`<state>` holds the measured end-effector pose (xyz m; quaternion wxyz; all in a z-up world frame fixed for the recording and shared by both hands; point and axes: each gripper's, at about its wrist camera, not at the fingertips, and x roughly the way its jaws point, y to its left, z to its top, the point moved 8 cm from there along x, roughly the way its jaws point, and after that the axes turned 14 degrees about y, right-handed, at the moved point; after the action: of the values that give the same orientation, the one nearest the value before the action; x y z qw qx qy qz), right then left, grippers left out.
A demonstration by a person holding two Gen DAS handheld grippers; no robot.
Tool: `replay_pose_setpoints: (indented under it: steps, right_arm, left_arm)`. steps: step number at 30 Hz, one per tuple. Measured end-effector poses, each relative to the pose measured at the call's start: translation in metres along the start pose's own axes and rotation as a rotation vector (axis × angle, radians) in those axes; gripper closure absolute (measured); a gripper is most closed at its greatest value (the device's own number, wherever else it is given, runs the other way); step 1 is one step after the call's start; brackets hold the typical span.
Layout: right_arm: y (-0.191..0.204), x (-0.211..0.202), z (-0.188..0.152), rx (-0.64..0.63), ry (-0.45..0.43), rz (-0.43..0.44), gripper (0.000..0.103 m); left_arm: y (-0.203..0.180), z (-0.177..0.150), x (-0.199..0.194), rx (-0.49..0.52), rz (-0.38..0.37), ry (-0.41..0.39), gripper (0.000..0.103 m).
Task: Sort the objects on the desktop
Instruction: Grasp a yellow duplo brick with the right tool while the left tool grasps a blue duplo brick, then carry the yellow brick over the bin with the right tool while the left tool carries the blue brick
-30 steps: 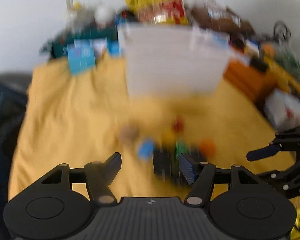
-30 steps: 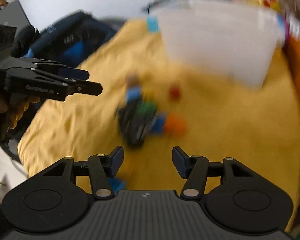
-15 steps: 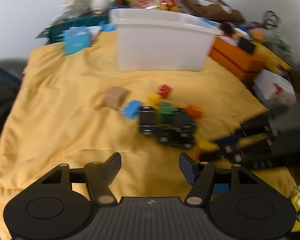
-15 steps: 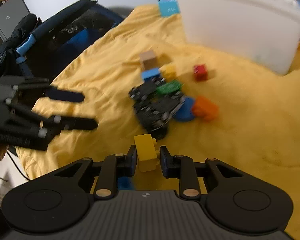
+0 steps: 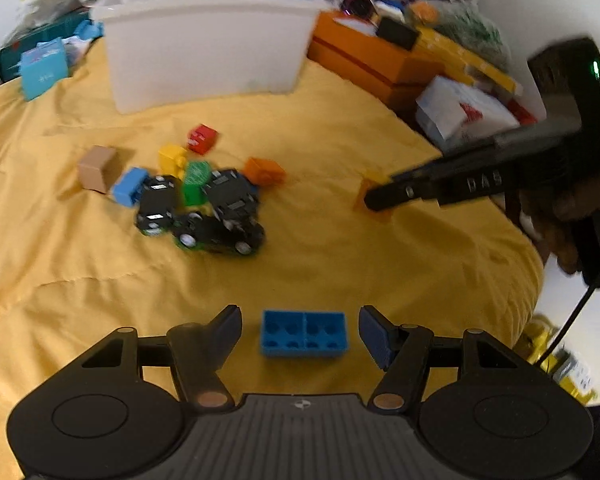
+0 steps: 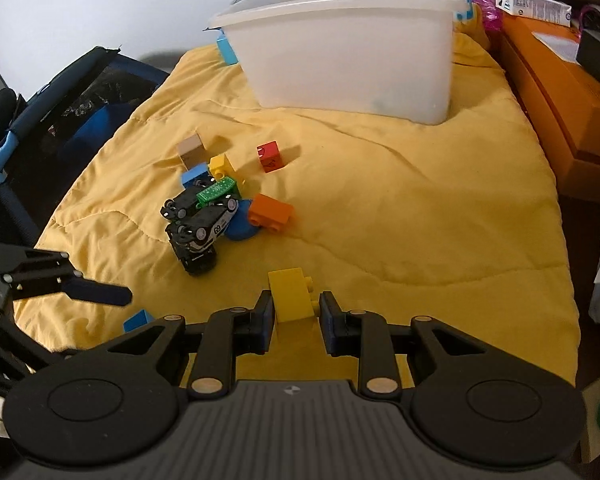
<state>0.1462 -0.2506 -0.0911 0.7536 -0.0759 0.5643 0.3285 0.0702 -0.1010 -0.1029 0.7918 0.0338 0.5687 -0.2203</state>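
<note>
**Toy blocks on a yellow quilt, bin at the back**

Across the whole work surface lies a yellow quilt (image 6: 380,208), creased and stitched in long curved seams. At its far edge stands a white plastic bin (image 6: 352,52), upright. Behind and to the right of the bin the surface is crowded: an orange box (image 6: 556,92), paper cartons and bags piled against a pale wall. Off the left edge of the quilt, in the right wrist view, sits a dark blue bag (image 6: 72,108).

Near the middle of the quilt is a loose cluster: black toy cars (image 6: 198,226) lying together, a green block (image 6: 216,190) resting on them, an orange block (image 6: 270,213) just beside, a red cube (image 6: 269,156) a little apart toward the bin, and a tan cube (image 6: 191,149) on the left of the group.

The right gripper (image 6: 293,312) has a yellow block (image 6: 291,294) between its fingers; the left pad touches it, while a thin gap shows at the right pad, so I cannot tell whether the grip is firm. The block sits low over the near part of the quilt.

The left gripper (image 5: 300,330) is spread wide, its fingers apart on either side of a blue block (image 5: 303,333), which lies hollow side up on the quilt, touching neither finger.
</note>
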Motion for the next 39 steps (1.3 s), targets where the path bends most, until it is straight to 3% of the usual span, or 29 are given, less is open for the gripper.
replay_pose_setpoints:
  steps: [4,5,6,13,19,25,32,39]
  right_arm:
    - [0.002,-0.001,0.000,-0.009,-0.003,-0.001,0.075]
    - [0.002,-0.002,0.001,-0.011,-0.004,-0.002,0.075]
    - [0.002,-0.003,0.001,-0.012,-0.006,-0.003,0.075]
    - [0.003,-0.021,0.021,-0.008,-0.067,0.009,0.075]
    - [-0.002,-0.051,0.064,0.019,-0.166,0.027,0.075]
    - [-0.010,-0.083,0.120,0.018,-0.250,0.022,0.075]
    - [-0.027,-0.106,0.180,0.041,-0.267,-0.009,0.075]
    - [-0.048,-0.106,0.221,0.066,-0.220,-0.039,0.075]
  left_arm:
    - [-0.004,-0.003,0.014,0.023,0.027,0.030,0.035]
    - [-0.005,-0.004,0.017,0.036,0.040,0.037,0.046]
    - [-0.004,-0.005,0.020,0.046,0.051,0.048,0.050]
    - [0.015,0.015,-0.013,-0.013,0.071,-0.044,0.050]
    - [0.050,0.067,-0.063,-0.143,0.079,-0.146,0.050]
    - [0.074,0.134,-0.100,-0.168,0.113,-0.217,0.050]
    - [0.090,0.213,-0.122,-0.158,0.139,-0.250,0.050]
    - [0.109,0.268,-0.115,-0.176,0.137,-0.194,0.050]
